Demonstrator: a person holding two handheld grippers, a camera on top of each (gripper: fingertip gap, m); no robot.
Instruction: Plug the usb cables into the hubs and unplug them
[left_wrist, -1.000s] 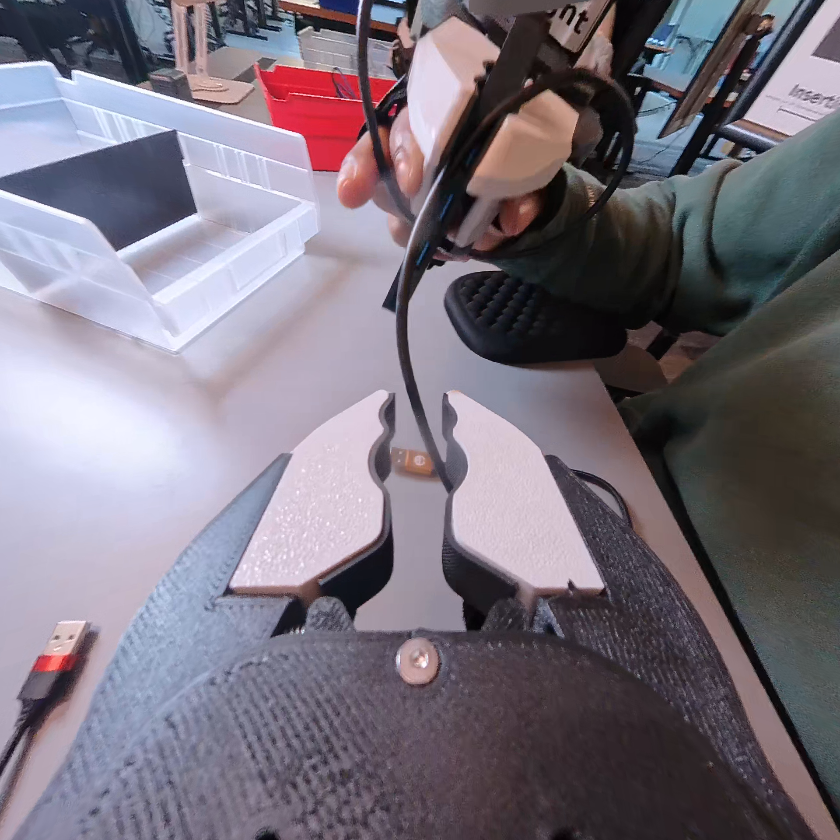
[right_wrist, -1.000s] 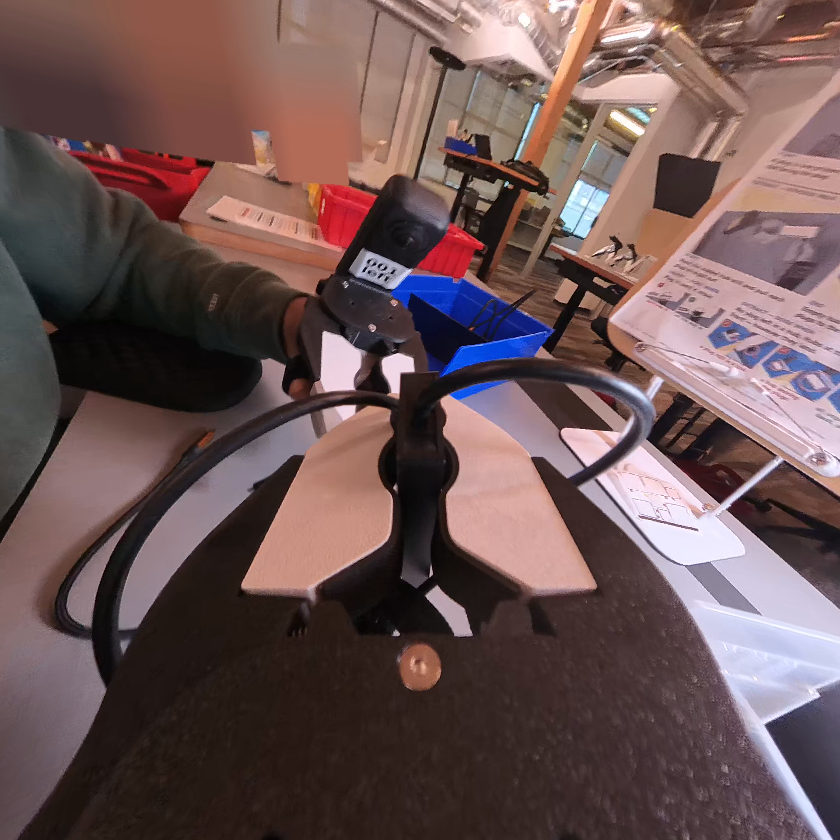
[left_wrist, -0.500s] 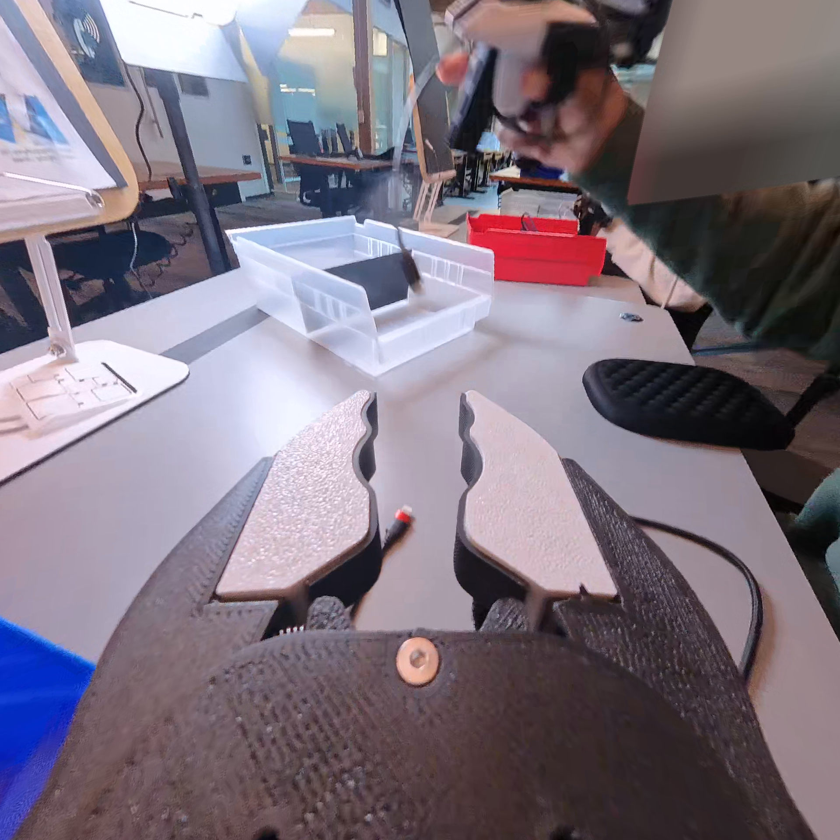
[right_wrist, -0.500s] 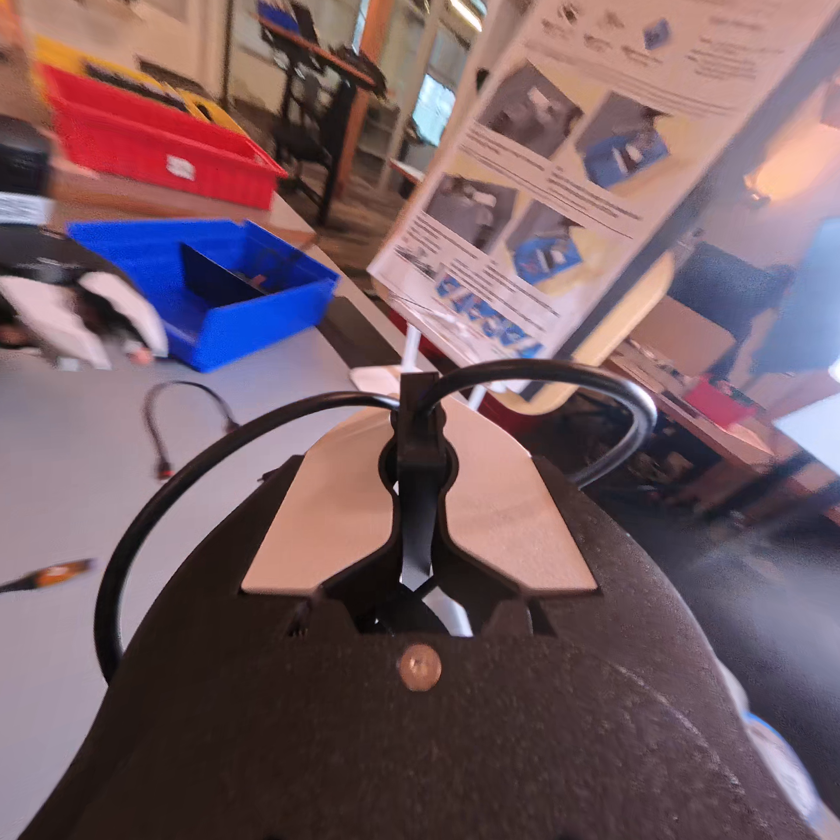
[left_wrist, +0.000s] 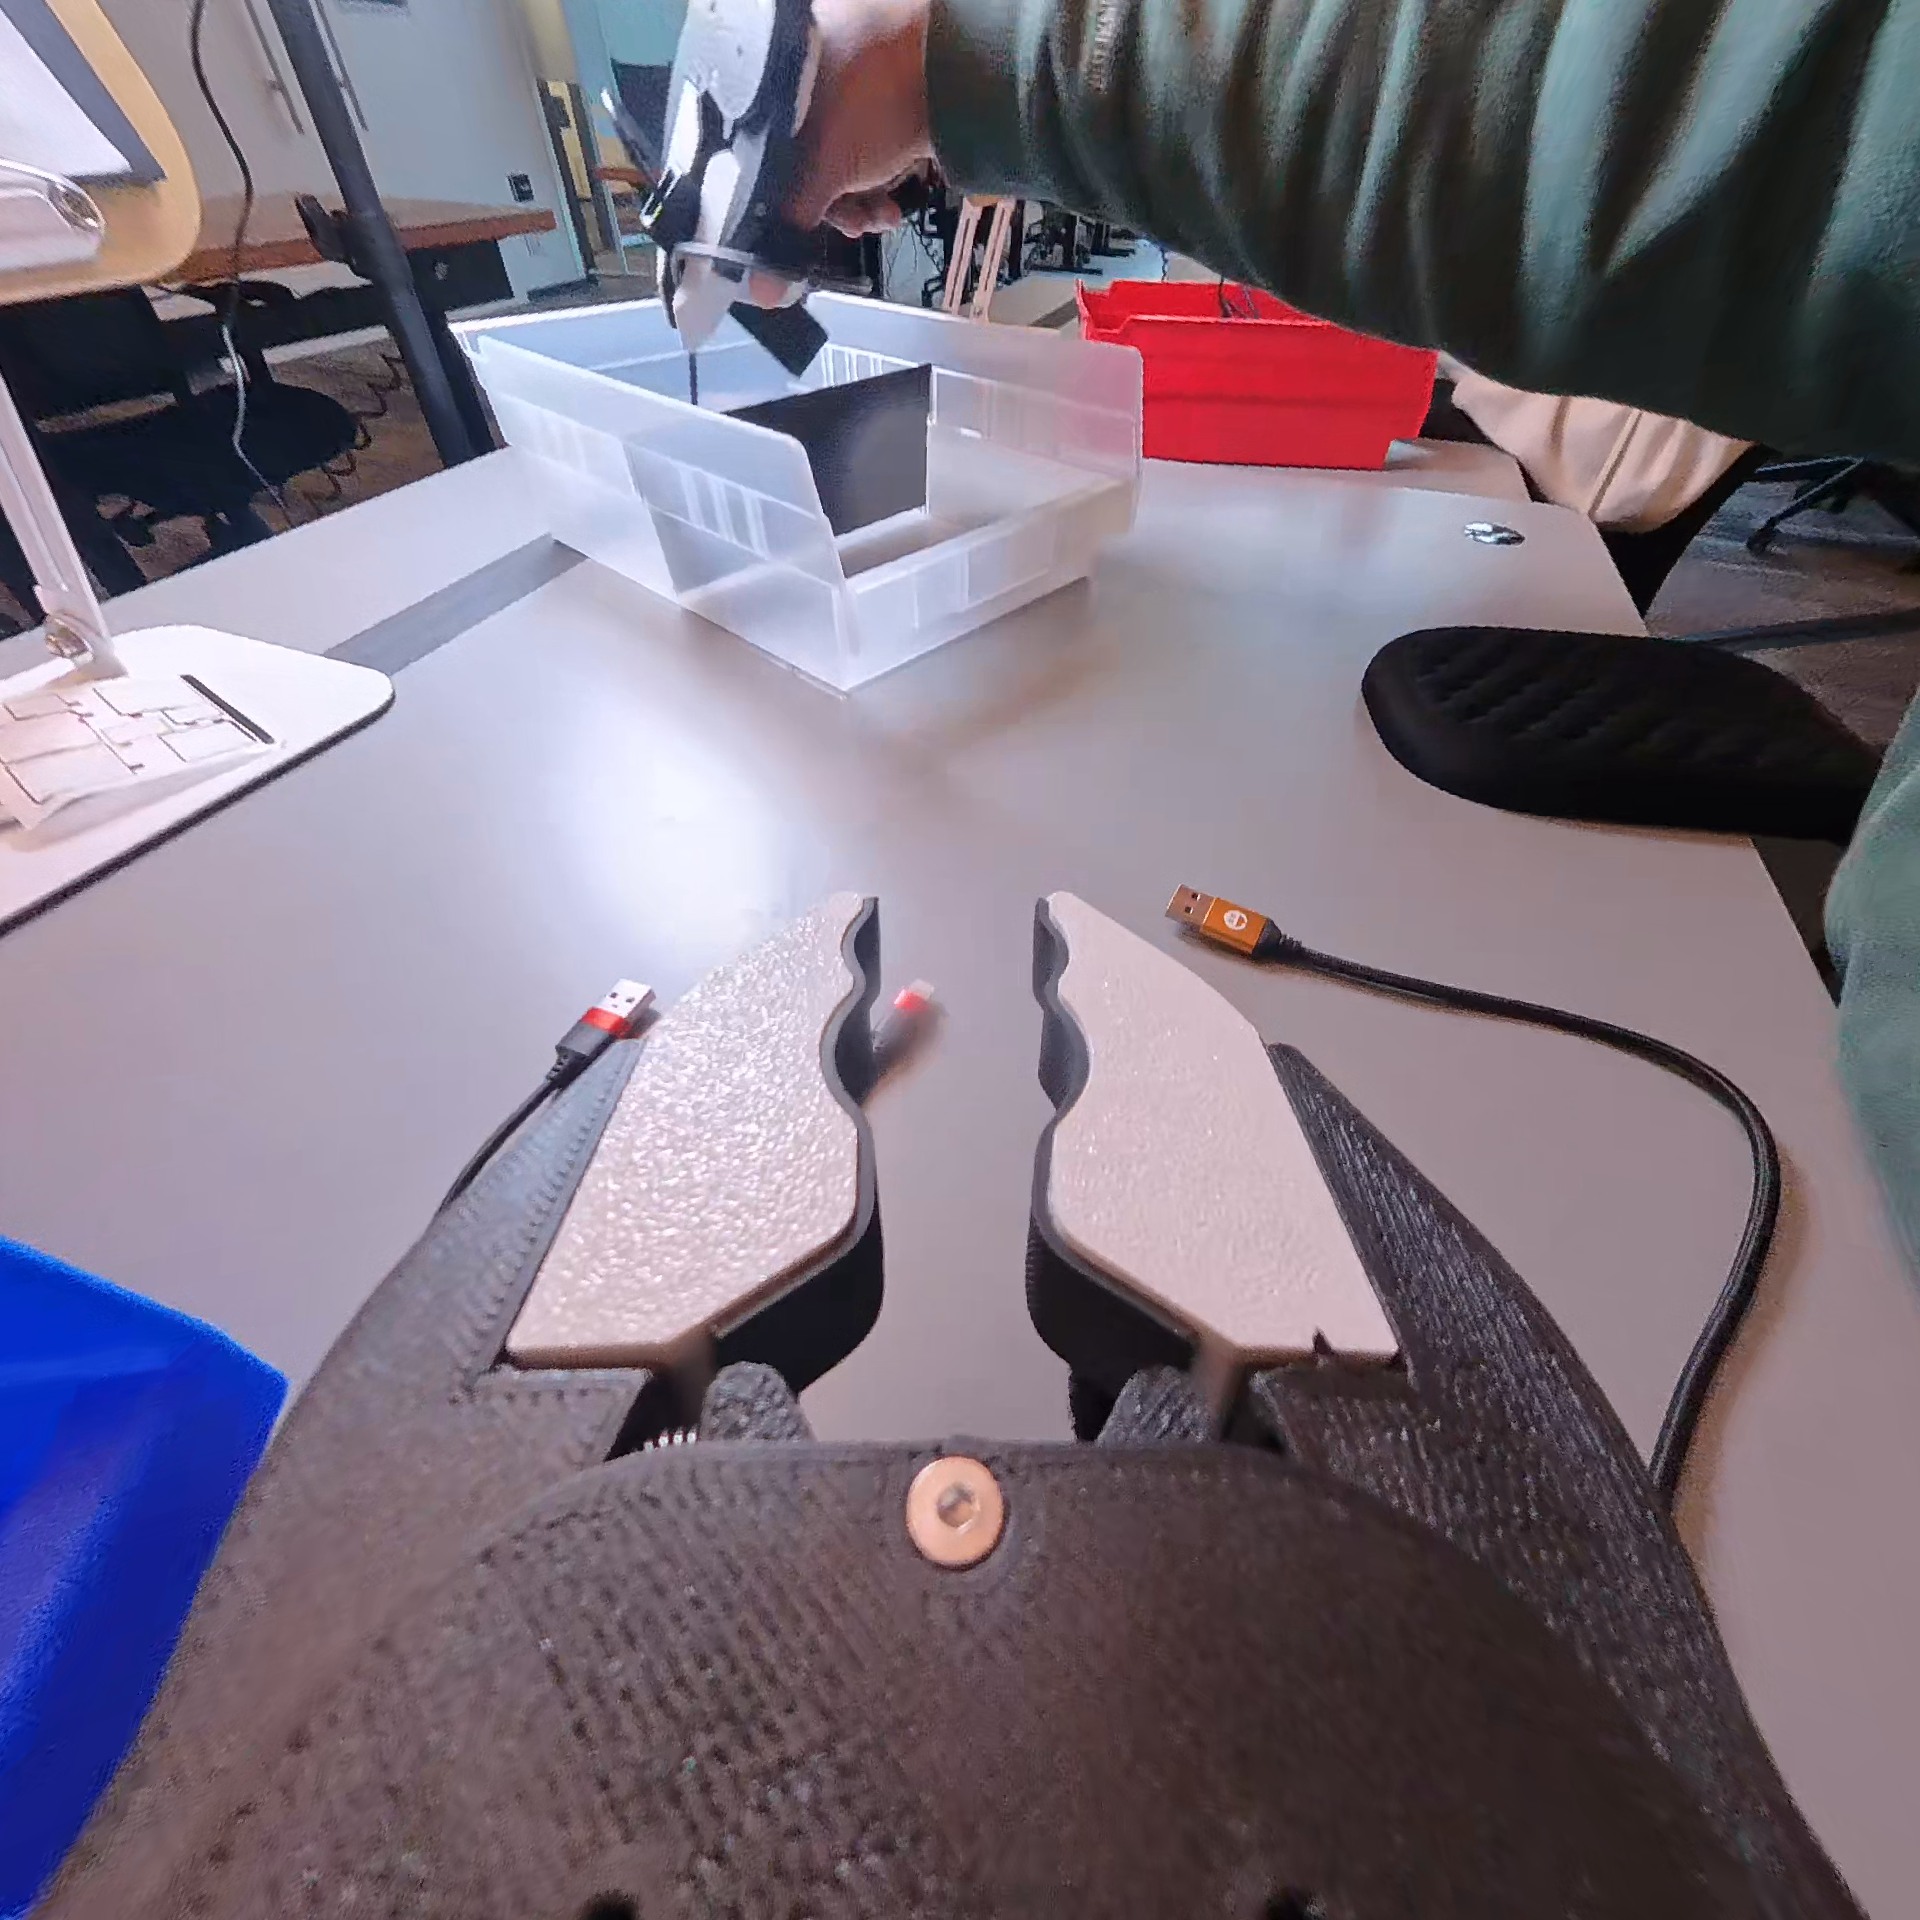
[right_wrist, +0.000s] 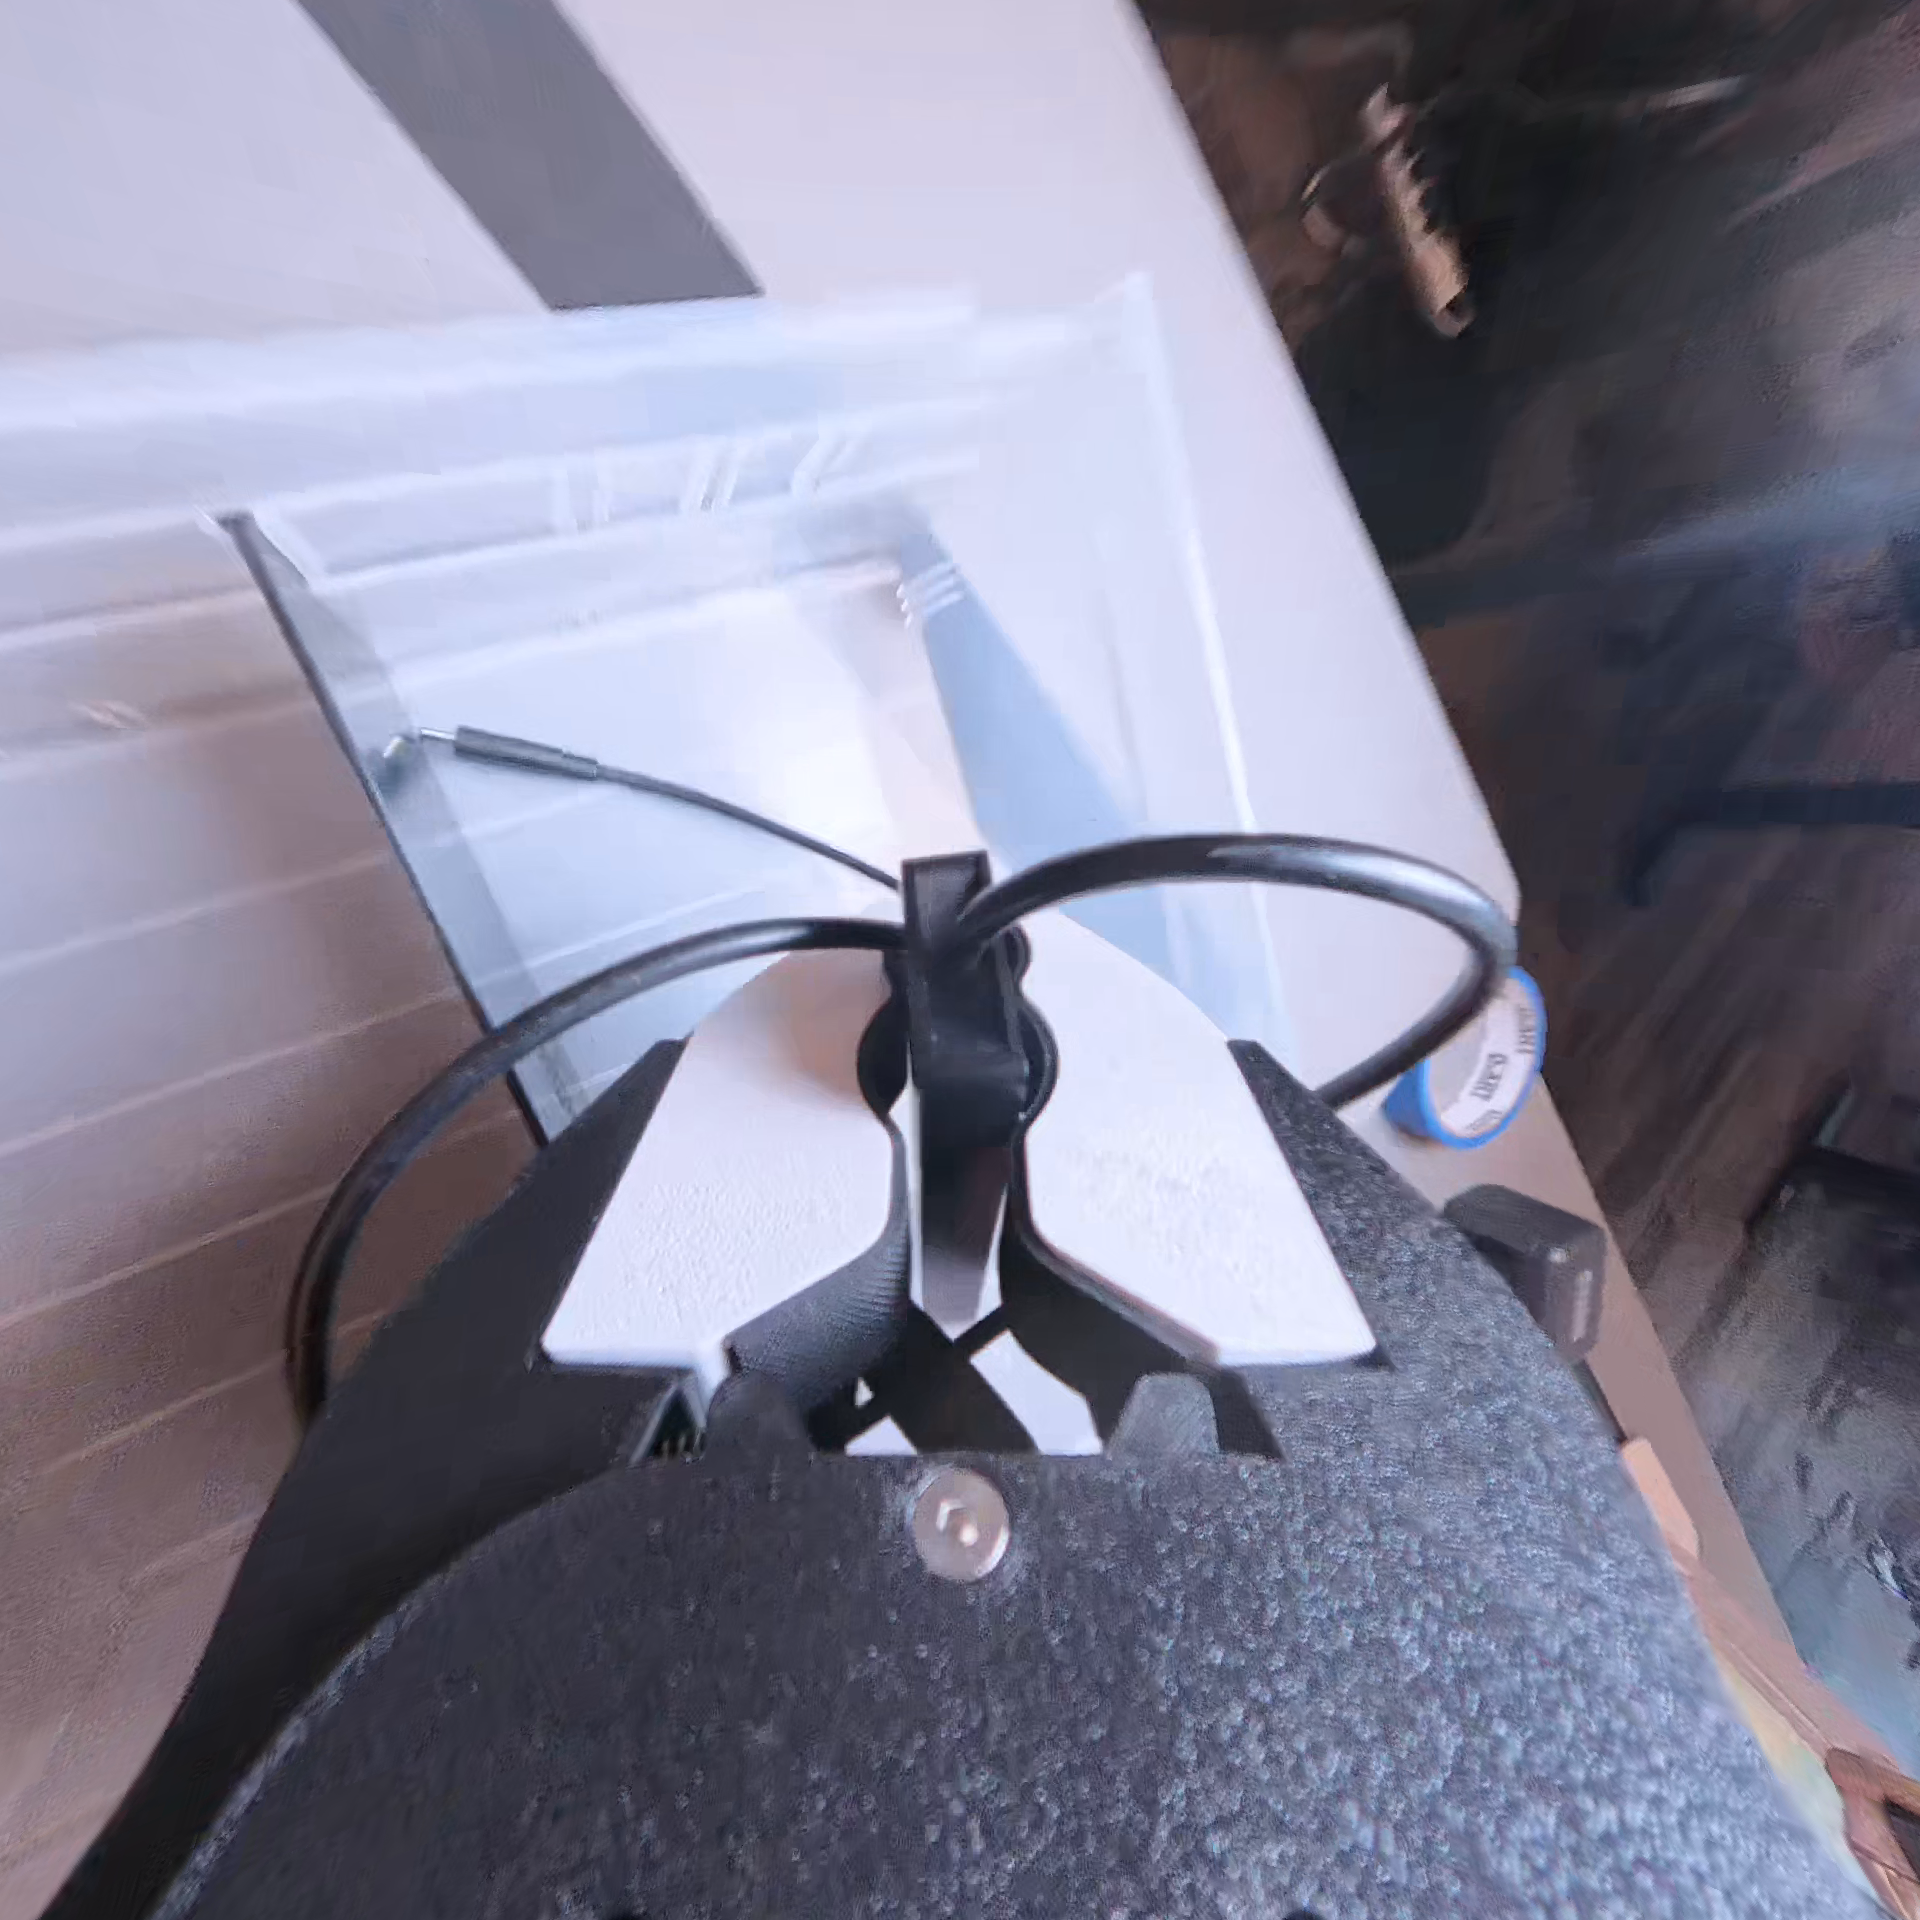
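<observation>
My left gripper (left_wrist: 956, 914) is open and empty, low over the grey table (left_wrist: 623, 810). A small red-tipped plug (left_wrist: 912, 1000) lies between its fingertips, and a red USB plug (left_wrist: 620, 1008) lies just left of the left finger. An orange USB plug (left_wrist: 1221, 922) on a black cable (left_wrist: 1662, 1060) lies to the right. My right gripper (right_wrist: 951, 966) is shut on a black hub (right_wrist: 956, 1039) with looped black cables. It hangs over the clear bin (right_wrist: 1039, 468), and a thin plug (right_wrist: 520, 750) dangles inside. The right gripper also shows in the left wrist view (left_wrist: 727, 208).
The clear bin (left_wrist: 852, 582) with a black divider stands at the table's far side, with a red bin (left_wrist: 1247, 384) behind it. A blue bin (left_wrist: 104, 1455) is at near left, a white sign base (left_wrist: 156, 717) at left, a black armrest (left_wrist: 1610, 727) at right. A blue tape roll (right_wrist: 1475, 1060) lies beside the clear bin. Spacing between my two grippers at the tips: around 45 centimetres. To reach the black armrest (left_wrist: 1610, 727) in a straight line is about 30 centimetres for my left fingers, about 50 centimetres for my right.
My right gripper has carried the hub from close above the left gripper up and across to over the clear bin. My left gripper has turned toward the red plugs and stays open.
</observation>
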